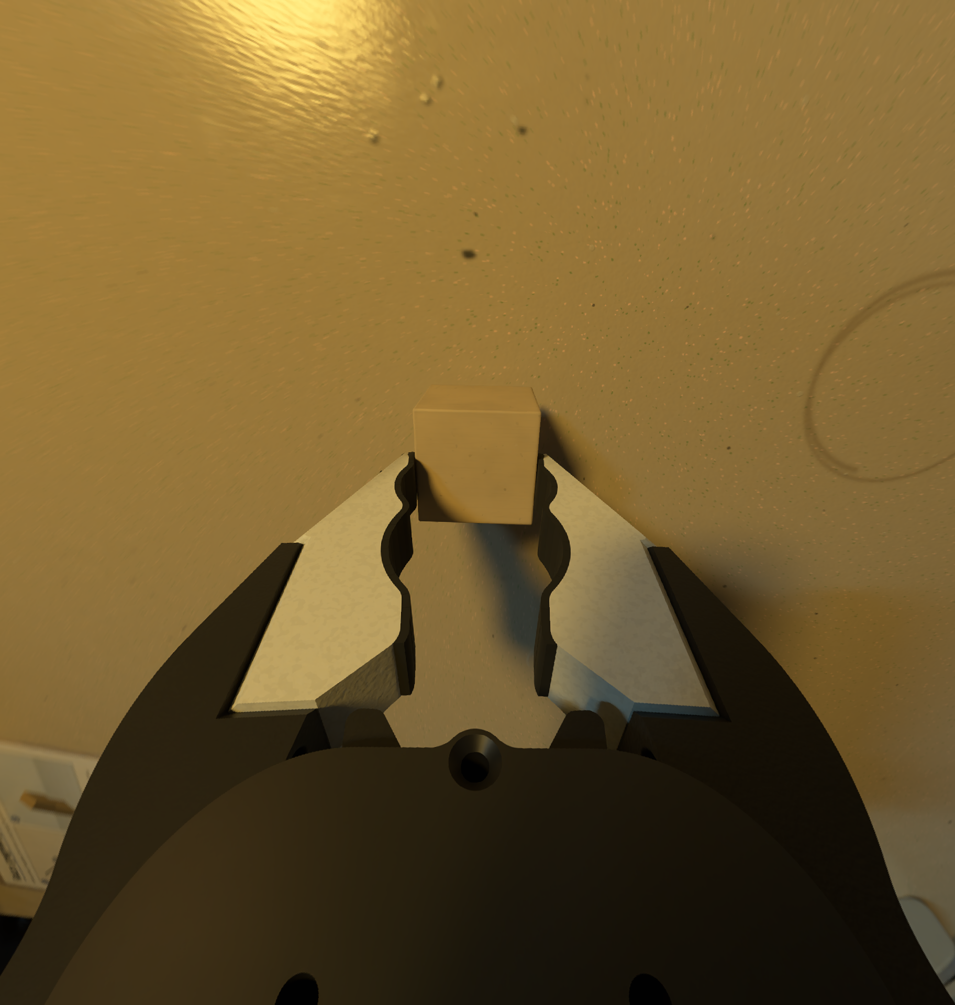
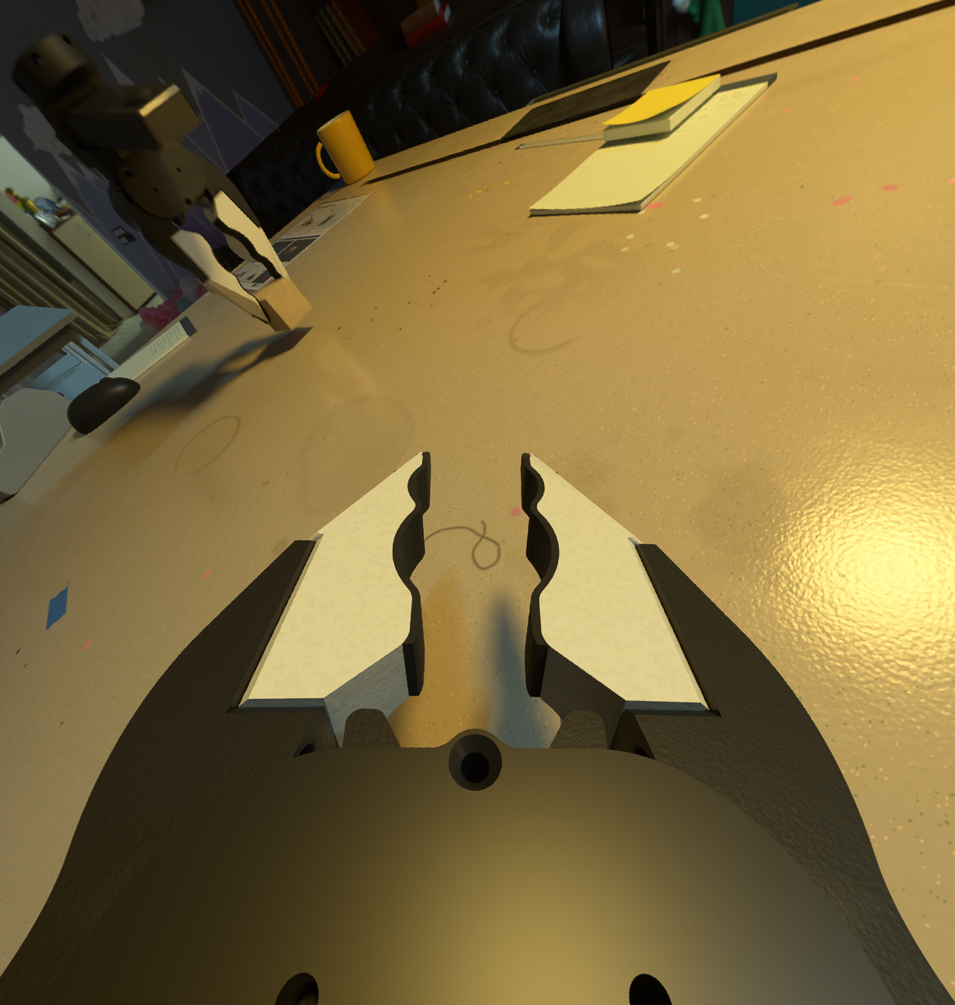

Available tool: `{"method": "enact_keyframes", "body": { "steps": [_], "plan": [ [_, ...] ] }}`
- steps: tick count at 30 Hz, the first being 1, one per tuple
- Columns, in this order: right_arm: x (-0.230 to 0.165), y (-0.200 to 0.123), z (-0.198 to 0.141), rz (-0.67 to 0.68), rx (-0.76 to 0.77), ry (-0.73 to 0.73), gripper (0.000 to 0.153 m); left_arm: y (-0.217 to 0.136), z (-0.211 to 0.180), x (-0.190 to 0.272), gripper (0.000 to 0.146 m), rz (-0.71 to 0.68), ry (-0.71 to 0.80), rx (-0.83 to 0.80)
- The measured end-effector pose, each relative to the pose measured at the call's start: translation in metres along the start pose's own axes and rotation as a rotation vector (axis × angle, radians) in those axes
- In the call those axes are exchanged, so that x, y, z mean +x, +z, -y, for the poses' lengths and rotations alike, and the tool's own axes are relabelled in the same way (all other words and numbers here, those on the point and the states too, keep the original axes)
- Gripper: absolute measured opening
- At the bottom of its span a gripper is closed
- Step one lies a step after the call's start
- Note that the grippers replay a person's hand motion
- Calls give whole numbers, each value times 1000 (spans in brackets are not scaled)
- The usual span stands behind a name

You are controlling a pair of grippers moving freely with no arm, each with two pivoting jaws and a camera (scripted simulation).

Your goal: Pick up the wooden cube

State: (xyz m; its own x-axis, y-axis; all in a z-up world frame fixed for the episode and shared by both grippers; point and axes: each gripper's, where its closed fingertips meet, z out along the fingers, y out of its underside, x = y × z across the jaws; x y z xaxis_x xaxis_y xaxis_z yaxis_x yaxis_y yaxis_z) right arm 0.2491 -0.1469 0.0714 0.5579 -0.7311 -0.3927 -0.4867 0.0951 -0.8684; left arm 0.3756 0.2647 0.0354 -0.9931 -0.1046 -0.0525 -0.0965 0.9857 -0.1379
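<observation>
while the left gripper (image 1: 476, 462) held the wooden cube (image 1: 475, 457) between its fingers just above the surface (image 1: 192, 326), toward its left edge, the right gripper (image 2: 475, 462) hung with fingers narrowly parted around nothing.

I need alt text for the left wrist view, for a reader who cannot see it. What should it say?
The left gripper holds the wooden cube between its two fingertips, just above the tan table, where the cube casts a shadow. A faint ring mark lies on the table to the right.
</observation>
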Motion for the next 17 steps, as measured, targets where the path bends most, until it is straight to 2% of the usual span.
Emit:
{"method": "enact_keyframes", "body": {
  "steps": [3,5,7,10,14,17],
  "plan": [
    [-2,1,7,9,-2,-28,33,-42,4,-8,43,81,-80,130],
    [-4,7,14,26,-22,-55,33,-77,17,-13,43,139,-157,279],
    [-12,17,25,67,-50,-86,37,-113,42,-17,43,183,-263,486],
    [-34,39,53,168,-60,-145,44,-163,94,-11,43,165,-402,842],
    [-74,72,94,374,-17,-189,49,-197,167,19,43,16,-517,1240],
    [-100,87,114,538,48,-105,50,-201,214,47,43,-173,-530,1442]
  ]
}}
